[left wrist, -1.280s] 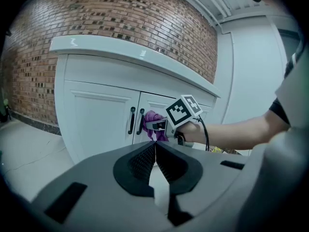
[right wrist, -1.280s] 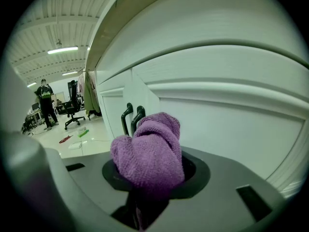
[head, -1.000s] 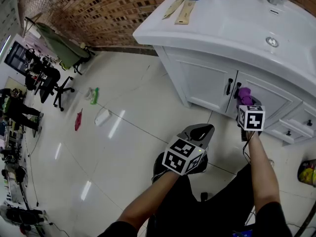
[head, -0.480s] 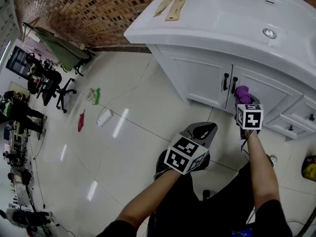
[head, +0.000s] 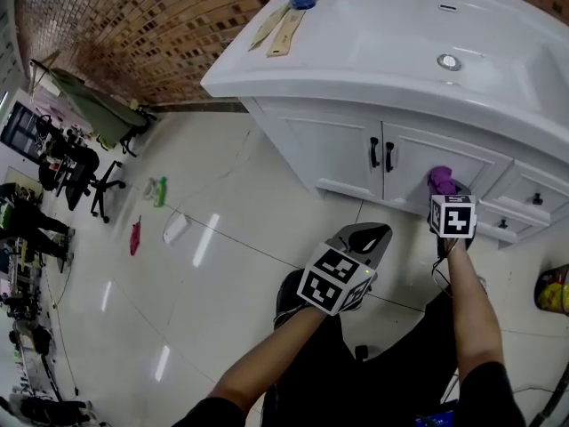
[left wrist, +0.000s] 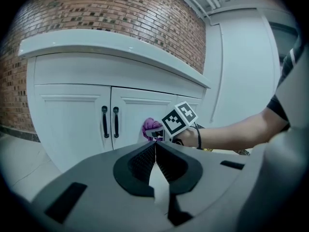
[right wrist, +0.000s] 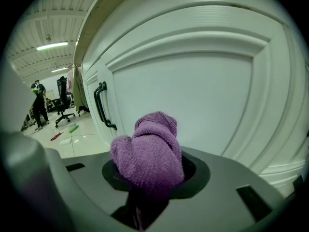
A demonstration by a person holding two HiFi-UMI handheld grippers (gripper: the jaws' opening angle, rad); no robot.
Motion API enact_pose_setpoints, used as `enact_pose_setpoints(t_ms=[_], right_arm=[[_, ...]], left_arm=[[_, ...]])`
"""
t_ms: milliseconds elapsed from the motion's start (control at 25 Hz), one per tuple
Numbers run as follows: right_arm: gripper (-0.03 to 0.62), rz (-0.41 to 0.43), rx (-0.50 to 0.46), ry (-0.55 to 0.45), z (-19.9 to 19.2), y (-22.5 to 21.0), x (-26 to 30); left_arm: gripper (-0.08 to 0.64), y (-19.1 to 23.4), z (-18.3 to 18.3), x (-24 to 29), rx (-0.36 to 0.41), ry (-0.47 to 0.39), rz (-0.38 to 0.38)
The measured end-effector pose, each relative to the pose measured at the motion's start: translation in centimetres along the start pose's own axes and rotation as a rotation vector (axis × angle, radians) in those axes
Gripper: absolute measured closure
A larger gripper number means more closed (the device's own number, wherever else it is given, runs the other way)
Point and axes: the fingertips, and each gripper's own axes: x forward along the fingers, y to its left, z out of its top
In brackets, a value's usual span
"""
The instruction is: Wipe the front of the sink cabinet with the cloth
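Clamping the purple terry cloth [right wrist: 149,149] in the right gripper [head: 444,194], we hold it against the white panelled cabinet door [head: 413,152]; it has travelled rightward from the black handles [head: 381,154]; wiping progresses; the left gripper [left wrist: 155,150] idles, closed and empty.

- on my right gripper [right wrist: 147,178], the purple cloth [right wrist: 149,151] covers the jaw tips.
- the sink cabinet [head: 342,154] runs off the head view's right edge.
- a yellow item [head: 555,294] is cut off there; i can't identify it.
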Motion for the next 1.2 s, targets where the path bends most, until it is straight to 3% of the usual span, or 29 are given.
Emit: enact_pose_setpoints(t_ms=[320, 720, 1000, 1200], right_arm=[[0.462, -0.076, 0.046, 0.001, -1.4, -5.7, -3.1], [0.463, -0.105, 0.050, -0.001, -2.6, -8.8, -5.7], [0.463, -0.129, 0.044, 0.046, -5.1, -11.0, -5.6], [0.463, -0.119, 0.031, 0.074, -6.4, -10.9, -4.4]], left_arm=[[0.555, -3.2, 0.6, 2.6, 0.030, 0.009, -0.045], [0.555, -6.7, 1.5, 6.9, 0.022, -0.014, -0.119], [0.555, -7.2, 1.1, 9.8, -0.004, -0.019, -0.147], [0.555, -5.4, 0.4, 10.8, -0.044, -0.030, -0.119]])
